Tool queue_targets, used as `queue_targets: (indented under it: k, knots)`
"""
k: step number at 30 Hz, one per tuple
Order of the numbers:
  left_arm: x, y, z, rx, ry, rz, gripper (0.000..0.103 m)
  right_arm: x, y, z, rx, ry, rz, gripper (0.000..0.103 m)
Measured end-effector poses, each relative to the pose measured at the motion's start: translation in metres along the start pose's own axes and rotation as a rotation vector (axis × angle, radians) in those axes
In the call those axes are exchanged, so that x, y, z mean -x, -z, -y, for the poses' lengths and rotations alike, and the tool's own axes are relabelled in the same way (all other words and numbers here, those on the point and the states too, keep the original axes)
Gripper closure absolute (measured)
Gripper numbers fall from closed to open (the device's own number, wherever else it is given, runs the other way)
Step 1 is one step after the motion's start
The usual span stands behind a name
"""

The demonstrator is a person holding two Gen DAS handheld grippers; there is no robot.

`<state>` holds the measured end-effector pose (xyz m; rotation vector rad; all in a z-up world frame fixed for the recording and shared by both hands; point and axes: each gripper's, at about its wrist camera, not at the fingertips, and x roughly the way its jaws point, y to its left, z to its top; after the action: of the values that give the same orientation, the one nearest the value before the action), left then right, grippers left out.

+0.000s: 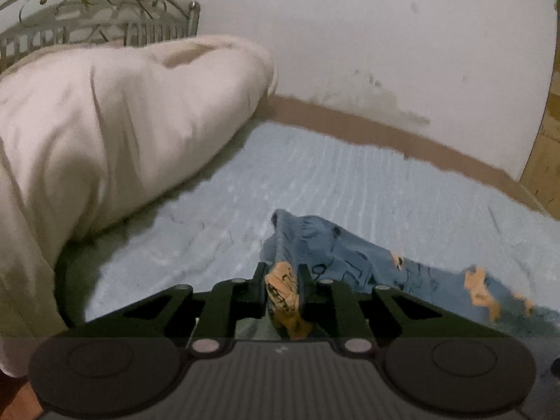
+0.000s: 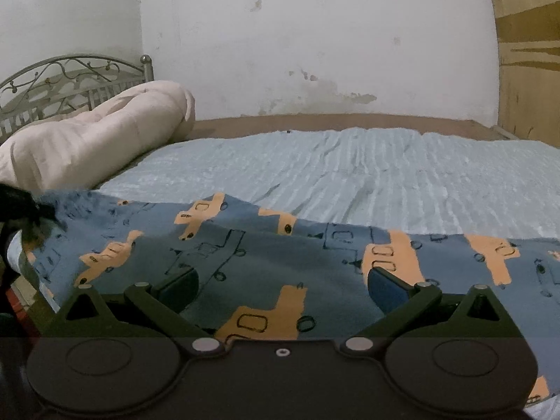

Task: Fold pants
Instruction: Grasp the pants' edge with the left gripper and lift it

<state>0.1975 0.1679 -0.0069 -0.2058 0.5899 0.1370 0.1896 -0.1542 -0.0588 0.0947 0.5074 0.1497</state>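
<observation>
My left gripper (image 1: 281, 280) has its jaws pinching a bunched edge of the pants (image 2: 266, 262), which sprawl across the bed (image 2: 350, 168) at six o'clock. Right gripper (image 2: 283, 283) jaws spread above the cloth; I'd grab the matching edge before lifting evenly.

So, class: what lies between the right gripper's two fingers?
In the right wrist view, the right gripper stands open, and blue pants with orange vehicles lie spread between its fingers, which are not pinching them.
</observation>
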Motion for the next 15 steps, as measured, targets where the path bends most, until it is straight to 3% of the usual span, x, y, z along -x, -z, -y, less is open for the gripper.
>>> queue_targets:
  k: [6, 9, 10, 11, 13, 15]
  knots:
    - [-0.021, 0.005, 0.0, -0.038, -0.02, -0.072, 0.084, -0.005, 0.008, 0.003, 0.013, 0.011, -0.018, 0.001]
    - [-0.021, 0.01, 0.002, -0.038, -0.045, -0.09, 0.073, -0.004, 0.01, 0.004, 0.015, 0.005, -0.012, 0.001]
    - [-0.017, 0.011, 0.003, -0.034, -0.056, -0.081, 0.062, -0.004, 0.01, 0.005, 0.013, 0.001, -0.011, 0.001]
    - [-0.013, 0.011, 0.004, -0.035, -0.062, -0.076, 0.044, -0.004, 0.008, 0.005, 0.017, -0.004, -0.011, 0.001]
    - [-0.004, 0.01, 0.009, -0.042, -0.076, -0.046, 0.026, -0.005, 0.0, 0.007, 0.025, -0.013, -0.005, 0.001]
    - [0.006, 0.008, 0.015, -0.042, -0.081, -0.018, 0.016, -0.01, -0.013, 0.01, 0.014, -0.028, -0.013, 0.001]
